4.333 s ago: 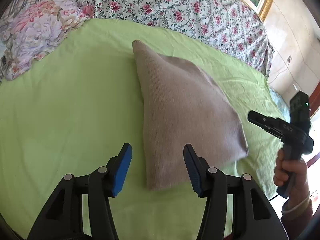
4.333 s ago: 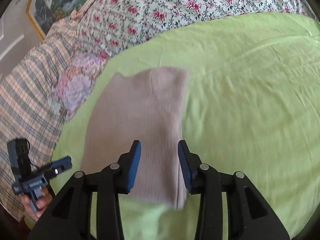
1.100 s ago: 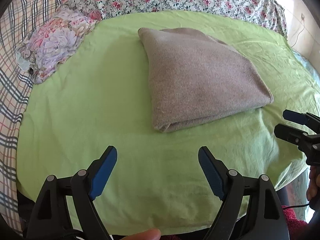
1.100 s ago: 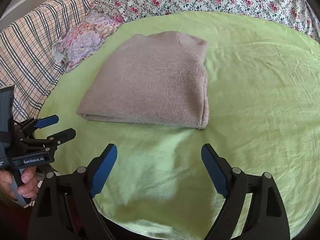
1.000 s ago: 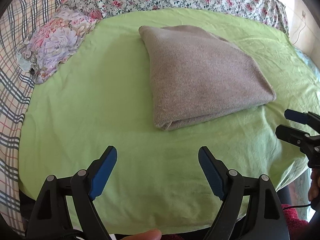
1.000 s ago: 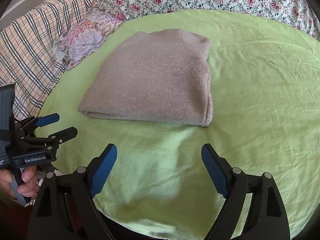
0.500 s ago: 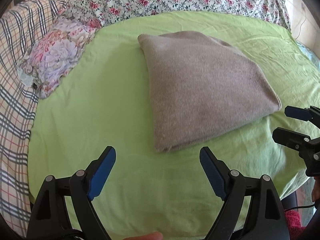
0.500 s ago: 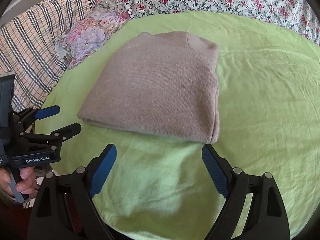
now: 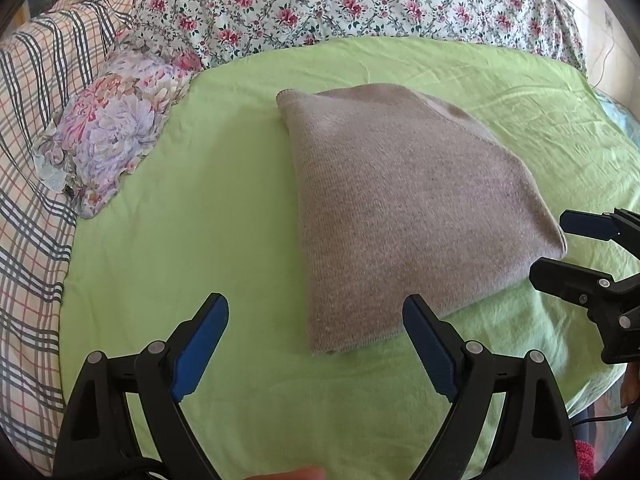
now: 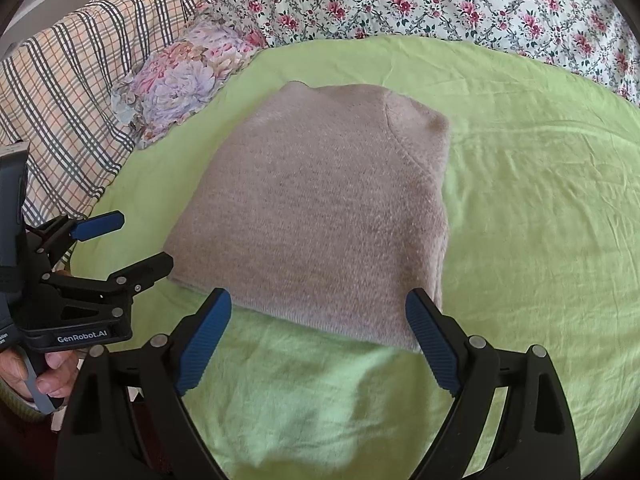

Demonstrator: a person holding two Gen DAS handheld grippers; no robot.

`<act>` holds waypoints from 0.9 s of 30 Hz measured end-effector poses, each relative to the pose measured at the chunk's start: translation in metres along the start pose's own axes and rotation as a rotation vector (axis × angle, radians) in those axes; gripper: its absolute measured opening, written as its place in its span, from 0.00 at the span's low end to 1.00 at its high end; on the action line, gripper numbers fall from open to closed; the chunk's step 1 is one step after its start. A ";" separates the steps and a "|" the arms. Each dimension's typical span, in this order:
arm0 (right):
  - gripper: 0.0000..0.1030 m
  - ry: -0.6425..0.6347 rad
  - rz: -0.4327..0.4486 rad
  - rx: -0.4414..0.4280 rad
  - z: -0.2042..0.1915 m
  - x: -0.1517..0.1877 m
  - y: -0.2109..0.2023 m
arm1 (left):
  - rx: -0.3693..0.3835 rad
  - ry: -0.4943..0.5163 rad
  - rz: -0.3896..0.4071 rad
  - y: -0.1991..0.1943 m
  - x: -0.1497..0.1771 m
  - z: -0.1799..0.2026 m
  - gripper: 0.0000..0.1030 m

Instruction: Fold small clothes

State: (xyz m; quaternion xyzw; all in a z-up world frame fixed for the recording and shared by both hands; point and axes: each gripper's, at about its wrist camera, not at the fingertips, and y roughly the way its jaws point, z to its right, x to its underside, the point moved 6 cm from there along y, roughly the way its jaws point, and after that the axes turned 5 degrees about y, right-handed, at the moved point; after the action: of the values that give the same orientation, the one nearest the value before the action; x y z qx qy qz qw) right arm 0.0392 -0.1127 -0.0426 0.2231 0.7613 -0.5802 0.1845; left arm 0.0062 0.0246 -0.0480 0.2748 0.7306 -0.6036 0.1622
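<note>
Lying folded into a compact rectangle on the green sheet (image 9: 224,208), the beige knitted sweater (image 9: 404,208) sits just ahead of both tongs, touched by neither. The left gripper (image 9: 316,344) has its blue-padded jaws spread wide and opening, with only bare sheet and the sweater's near corner seen between them; nothing is held. The sweater's folded edge runs away from that corner, a little right of the gripper's midline. The right gripper (image 10: 318,336) is likewise spread wide with nothing gripped, hovering over the sweater's near edge, which spans the gap between its fingers without touching the pads. In the left wrist view the right gripper shows at the right edge, just beside the sweater's right corner; in the right wrist view the left gripper shows at the left, its tips close to the sweater's left corner, with a hand (image 10: 36,376) on its handle. Beyond the sweater, a floral pillow (image 9: 108,132), a plaid blanket (image 9: 32,128) and a rose-print quilt (image 9: 360,0) lie.
</note>
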 end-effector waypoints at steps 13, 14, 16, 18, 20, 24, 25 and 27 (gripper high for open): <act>0.87 0.009 -0.008 0.005 0.002 -0.006 0.005 | 0.015 -0.031 0.015 0.002 -0.008 -0.006 0.87; 0.87 0.009 -0.008 0.005 0.003 -0.007 0.005 | 0.016 -0.033 0.017 0.002 -0.008 -0.006 0.87; 0.87 0.009 -0.009 0.002 0.006 -0.009 0.006 | 0.023 -0.036 0.022 0.001 -0.009 -0.007 0.87; 0.87 0.011 -0.010 0.001 0.008 -0.010 0.007 | 0.030 -0.037 0.021 0.002 -0.010 -0.006 0.87; 0.87 0.012 -0.009 0.000 0.008 -0.010 0.007 | 0.029 -0.037 0.019 0.003 -0.011 -0.006 0.87; 0.87 0.013 -0.008 -0.001 0.008 -0.010 0.007 | 0.026 -0.036 0.015 0.005 -0.012 -0.006 0.87; 0.87 0.014 -0.008 -0.001 0.007 -0.010 0.007 | 0.026 -0.036 0.016 0.005 -0.012 -0.006 0.87; 0.87 0.014 -0.008 -0.001 0.007 -0.010 0.007 | 0.028 -0.034 0.018 0.006 -0.013 -0.006 0.87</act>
State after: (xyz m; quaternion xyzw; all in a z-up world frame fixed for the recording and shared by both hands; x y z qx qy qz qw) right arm 0.0518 -0.1189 -0.0445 0.2241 0.7637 -0.5790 0.1768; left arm 0.0206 0.0289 -0.0438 0.2732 0.7167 -0.6170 0.1761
